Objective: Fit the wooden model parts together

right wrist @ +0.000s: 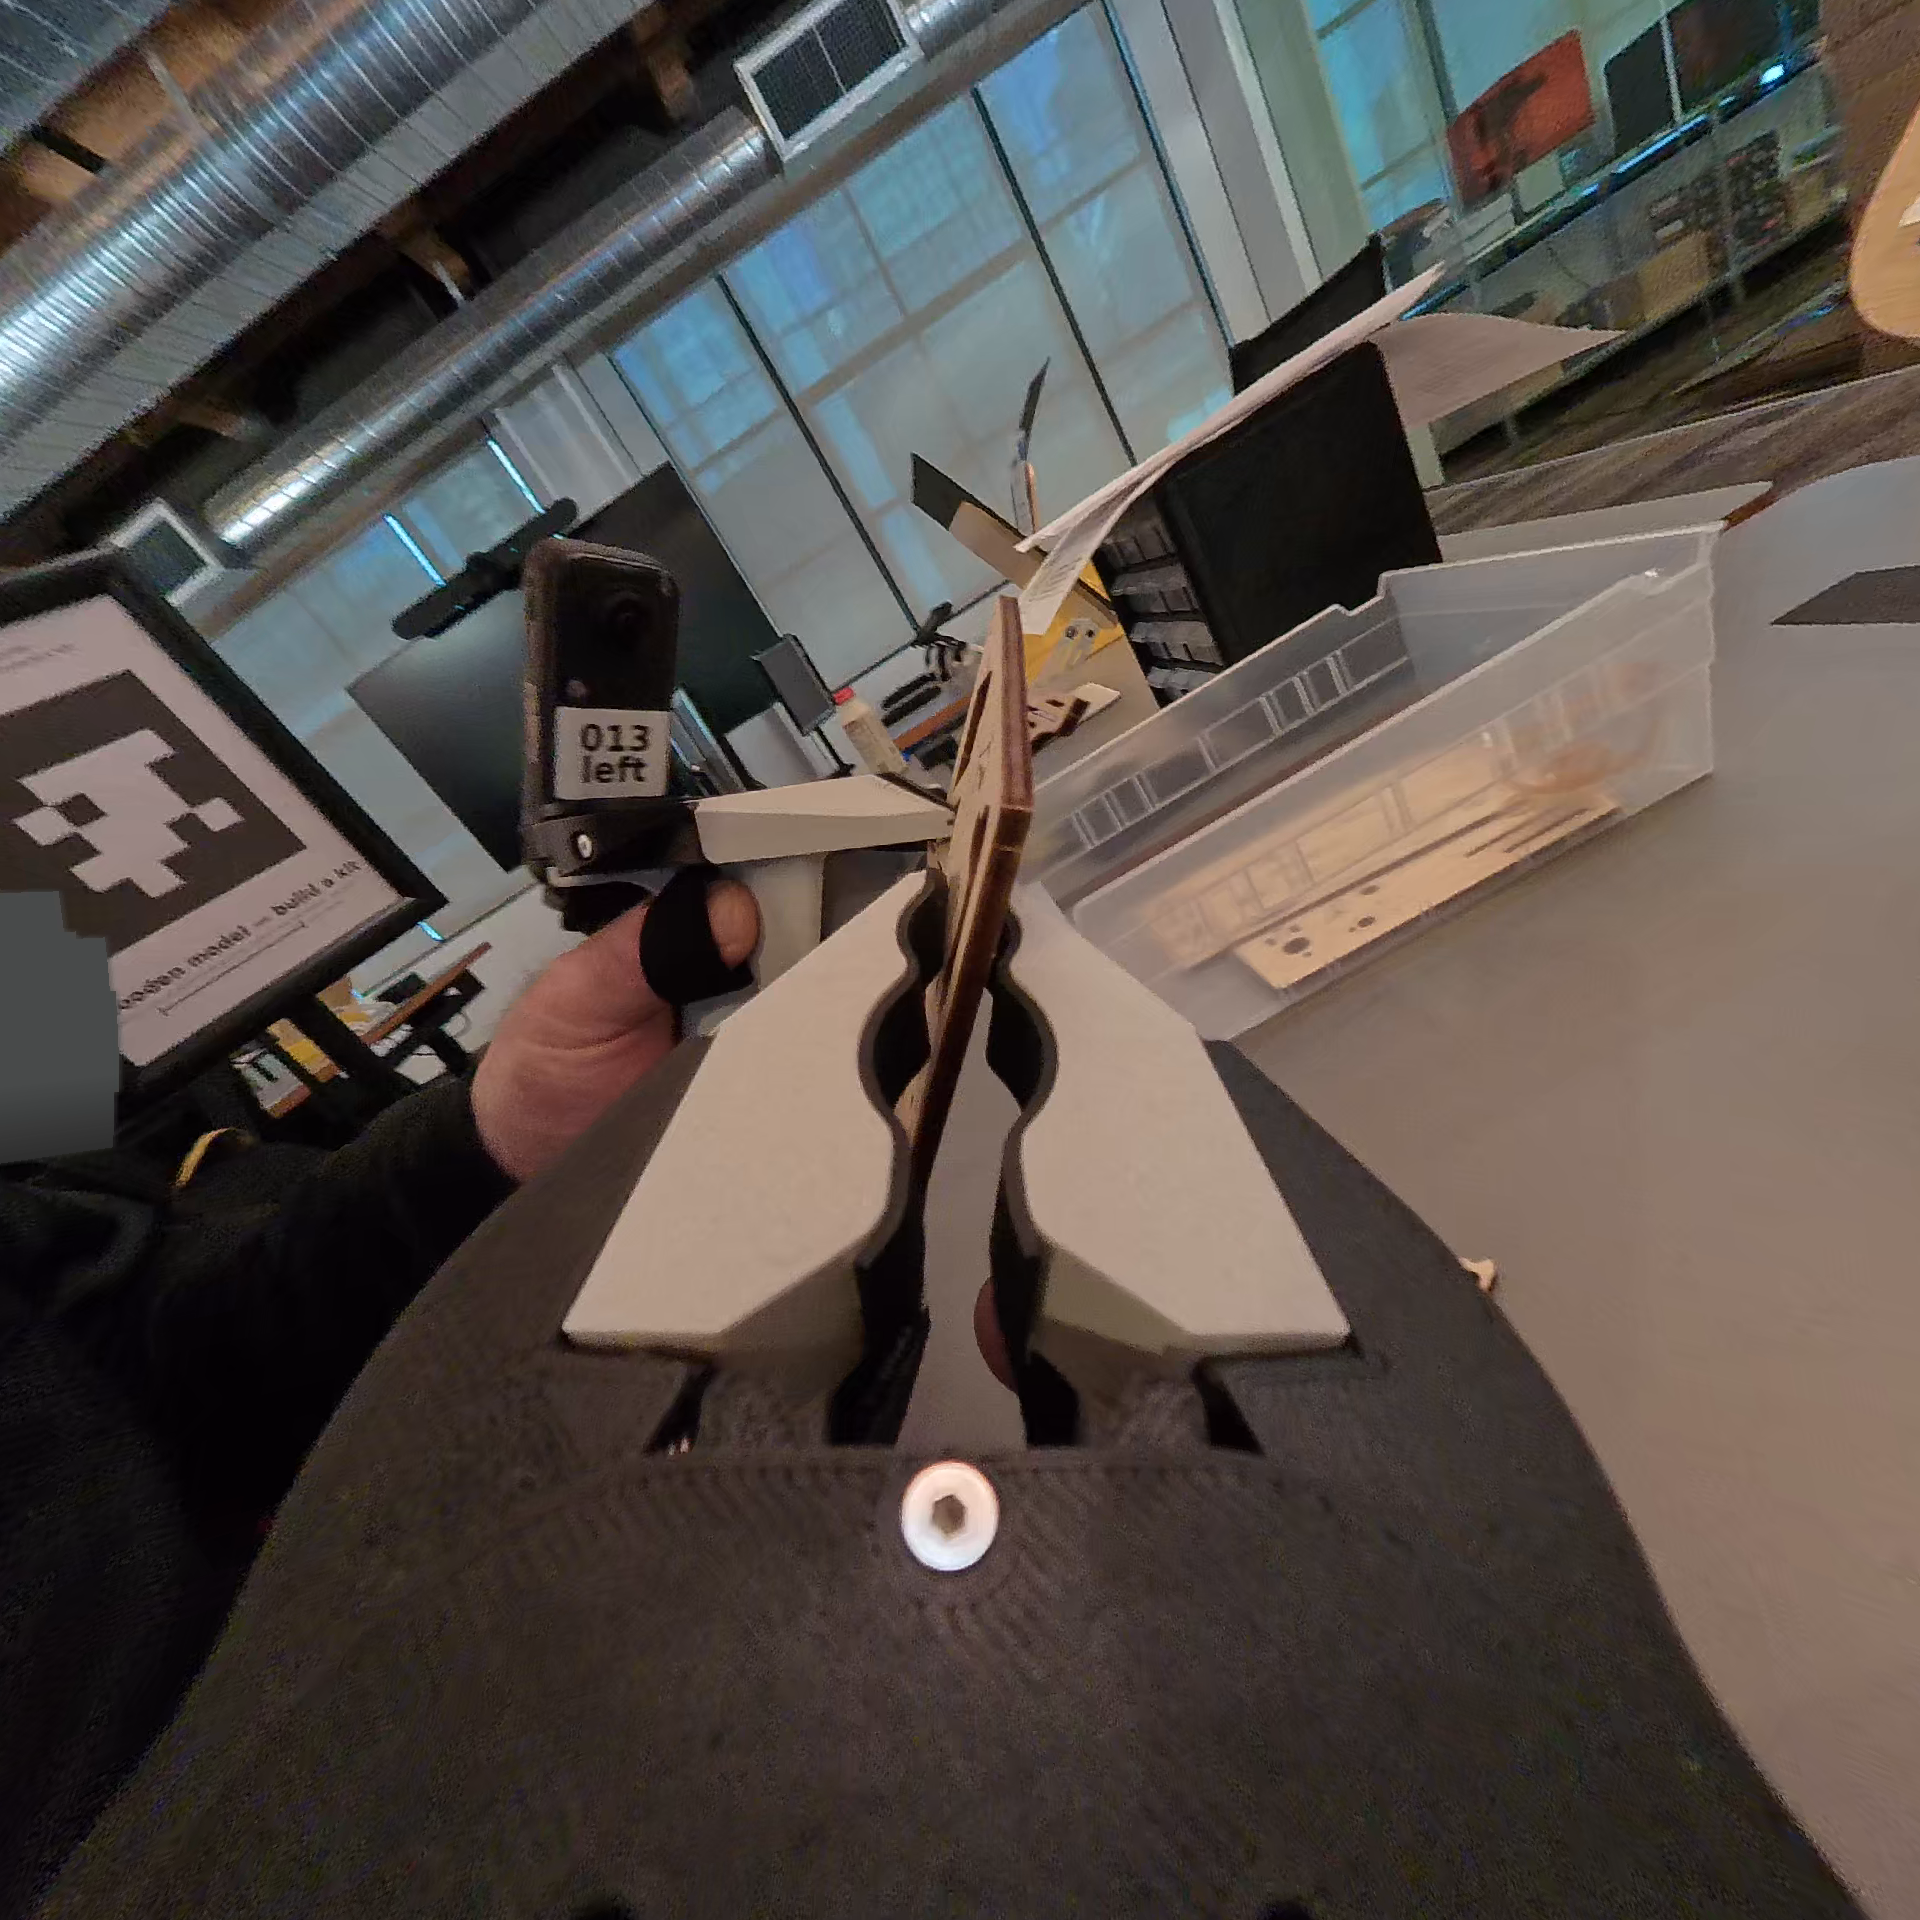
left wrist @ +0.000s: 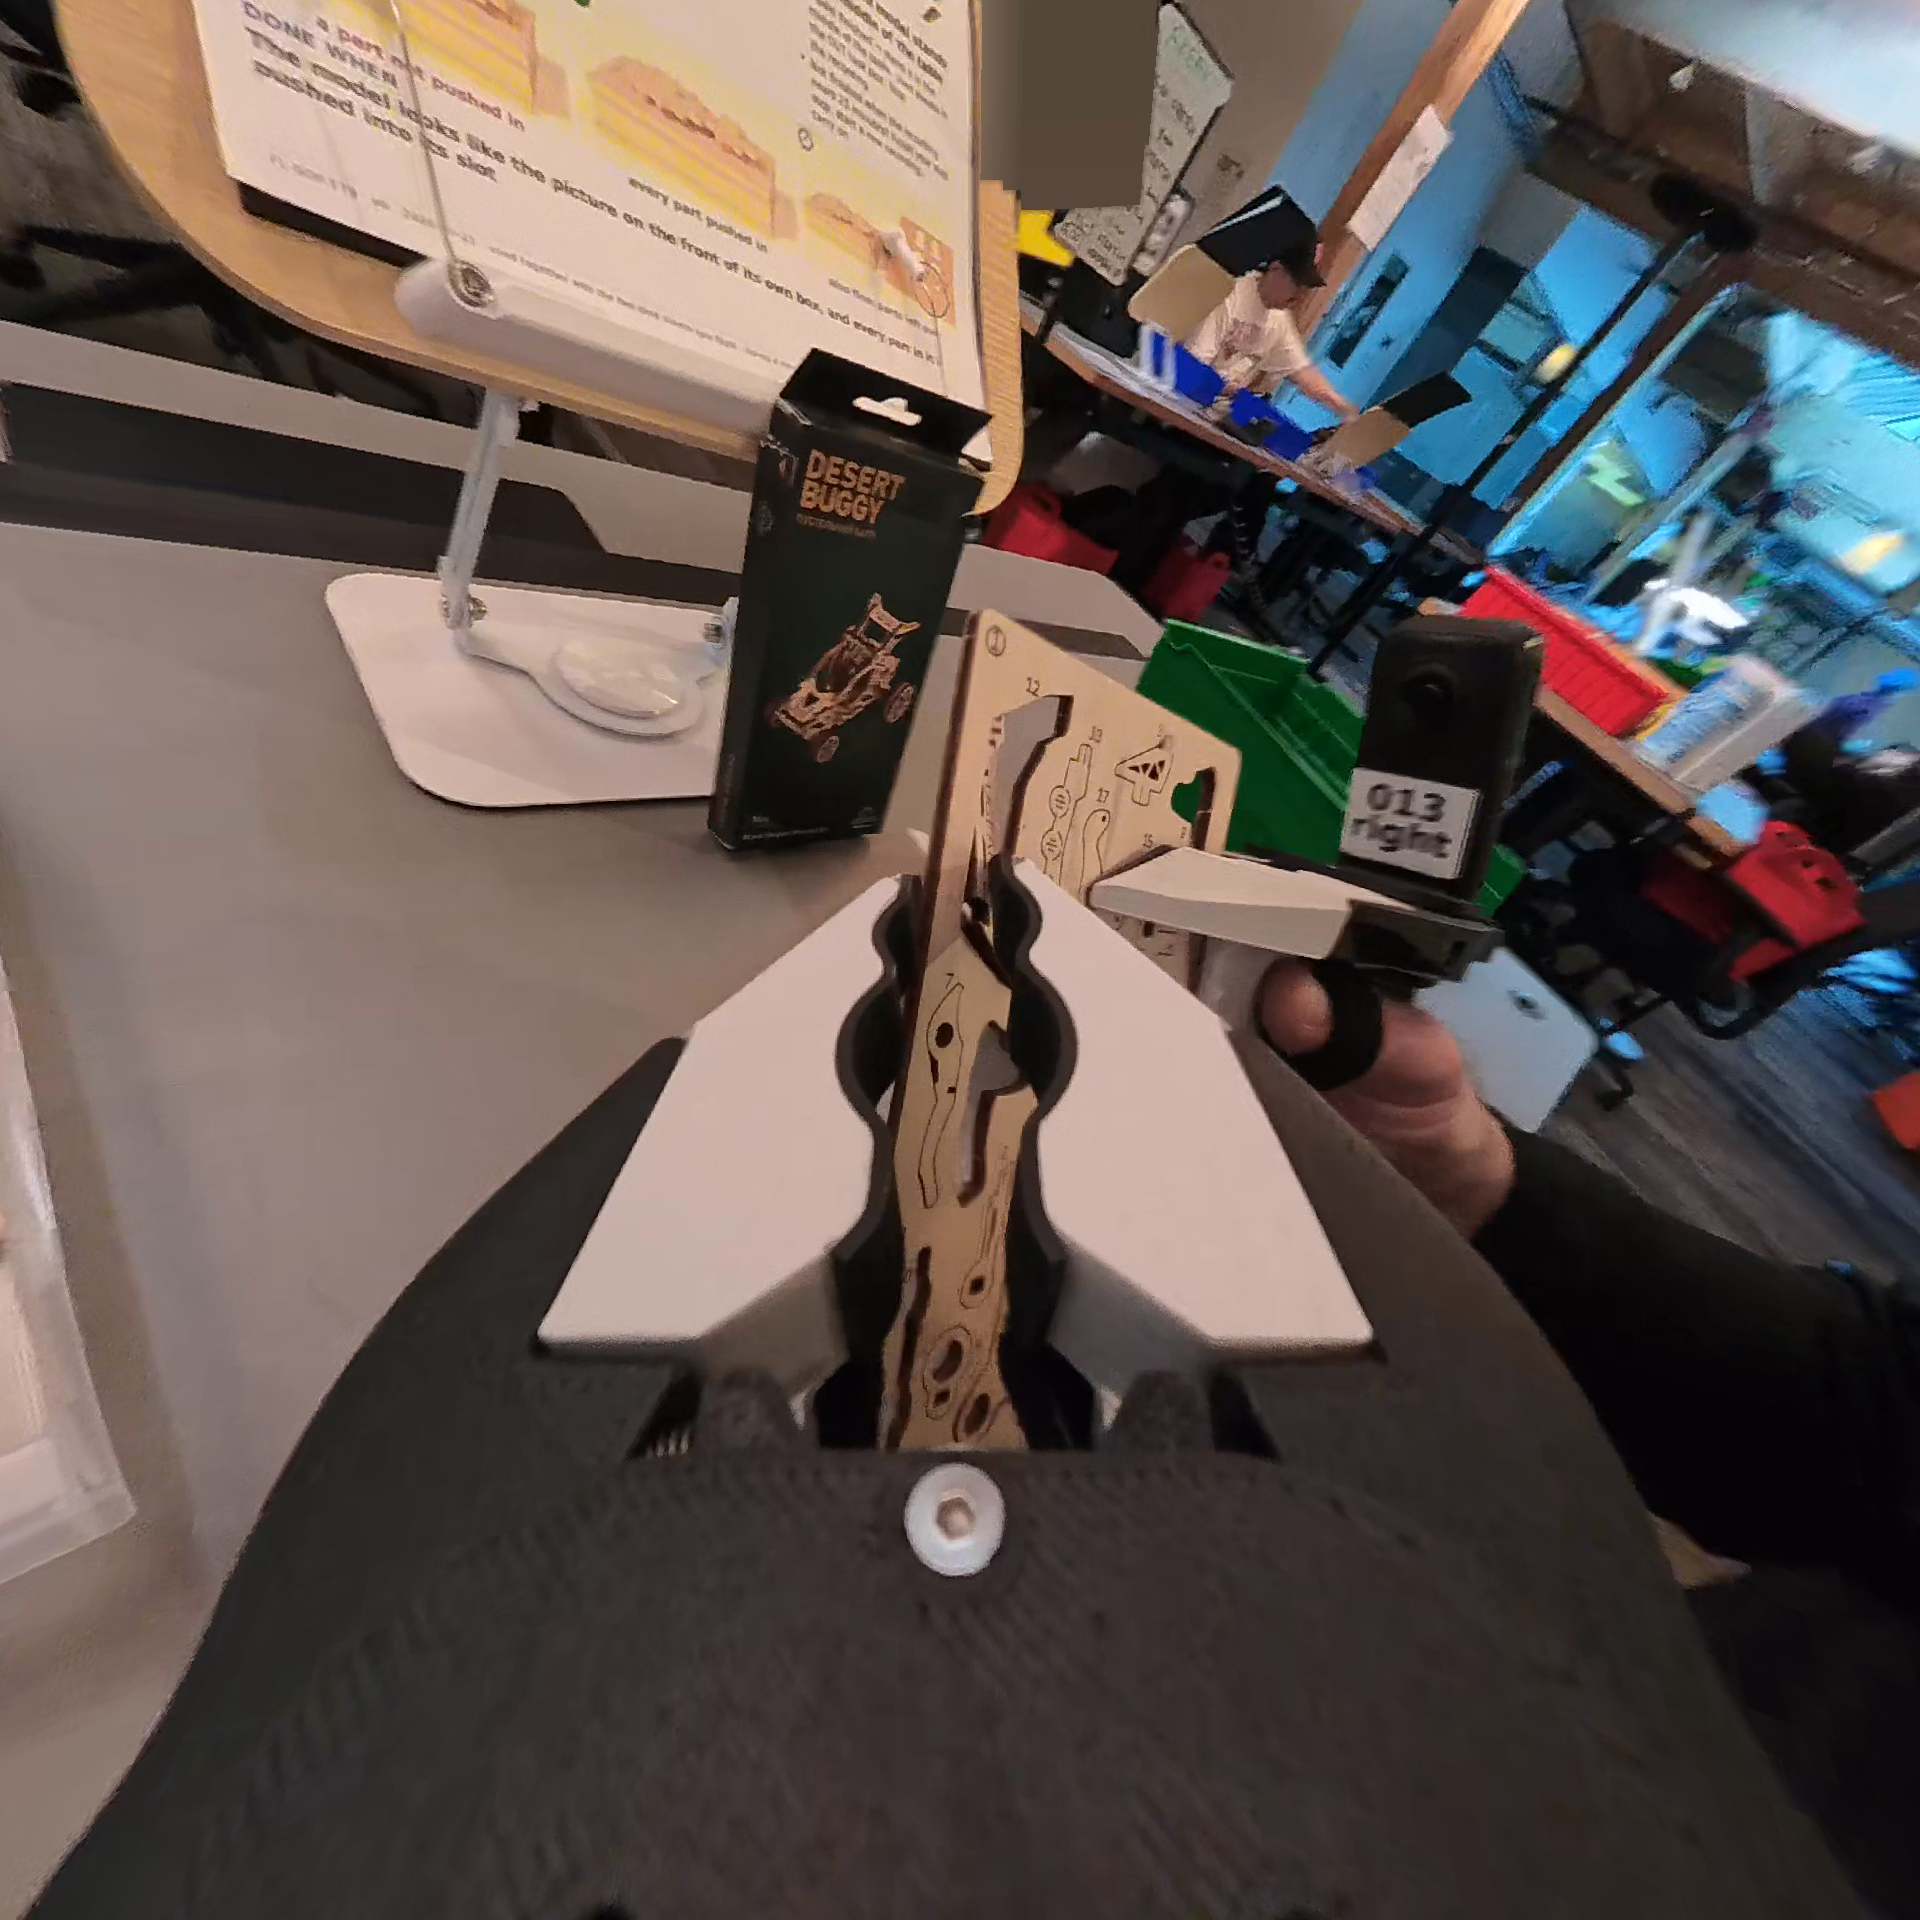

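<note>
We see a grey table [left wrist: 260, 987]. Directly on it stand a white document-stand base [left wrist: 499, 727], a dark upright model box [left wrist: 831, 665] just beside that base, and a clear plastic bin [right wrist: 1403, 769] holding pale wooden sheets.

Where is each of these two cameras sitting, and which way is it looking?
Left wrist view: on the left tongs, looking along them across the grey table to a dark box and a stand holding a printed page; the person's right hand shows.
Right wrist view: on the right tongs, looking towards a clear bin and windows; the left hand shows.
Shared: the wooden parts sheet, gripped by both tongs, and the table.
</note>
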`<state>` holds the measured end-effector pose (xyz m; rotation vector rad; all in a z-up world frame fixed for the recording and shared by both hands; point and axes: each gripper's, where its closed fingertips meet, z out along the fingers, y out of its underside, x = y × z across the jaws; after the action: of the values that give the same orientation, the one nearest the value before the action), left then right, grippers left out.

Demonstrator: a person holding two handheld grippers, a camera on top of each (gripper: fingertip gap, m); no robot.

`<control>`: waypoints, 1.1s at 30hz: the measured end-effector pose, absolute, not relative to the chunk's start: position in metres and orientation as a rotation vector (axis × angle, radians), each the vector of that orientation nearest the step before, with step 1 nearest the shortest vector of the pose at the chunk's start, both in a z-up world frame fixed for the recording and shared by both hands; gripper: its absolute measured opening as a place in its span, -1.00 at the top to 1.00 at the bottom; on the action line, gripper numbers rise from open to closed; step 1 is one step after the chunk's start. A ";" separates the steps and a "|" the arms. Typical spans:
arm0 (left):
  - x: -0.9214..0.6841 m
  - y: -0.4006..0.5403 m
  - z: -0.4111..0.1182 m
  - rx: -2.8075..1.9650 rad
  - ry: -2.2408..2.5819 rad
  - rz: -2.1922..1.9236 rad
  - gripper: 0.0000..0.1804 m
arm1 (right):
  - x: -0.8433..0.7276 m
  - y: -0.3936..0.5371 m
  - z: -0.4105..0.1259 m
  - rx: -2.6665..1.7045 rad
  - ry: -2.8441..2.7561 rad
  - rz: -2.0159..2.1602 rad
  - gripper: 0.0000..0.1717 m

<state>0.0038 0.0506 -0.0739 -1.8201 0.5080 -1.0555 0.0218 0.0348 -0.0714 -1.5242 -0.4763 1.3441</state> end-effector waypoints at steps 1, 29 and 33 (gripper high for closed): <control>0.002 0.053 -0.076 -1.823 0.508 -0.998 0.87 | 0.020 0.035 -0.072 -1.529 -0.481 1.324 0.97; -0.049 0.041 -0.034 -1.275 0.406 -1.726 0.96 | 0.002 0.028 -0.023 -1.415 -0.367 1.668 0.60; -0.053 0.028 -0.022 -1.150 0.474 -1.824 0.96 | 0.010 0.015 -0.013 -1.254 -0.299 2.008 0.58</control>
<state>-0.0531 0.0283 -0.0216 -1.1502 0.4742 -1.8241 0.0095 0.0155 -0.0126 -1.2537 -0.2988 2.0084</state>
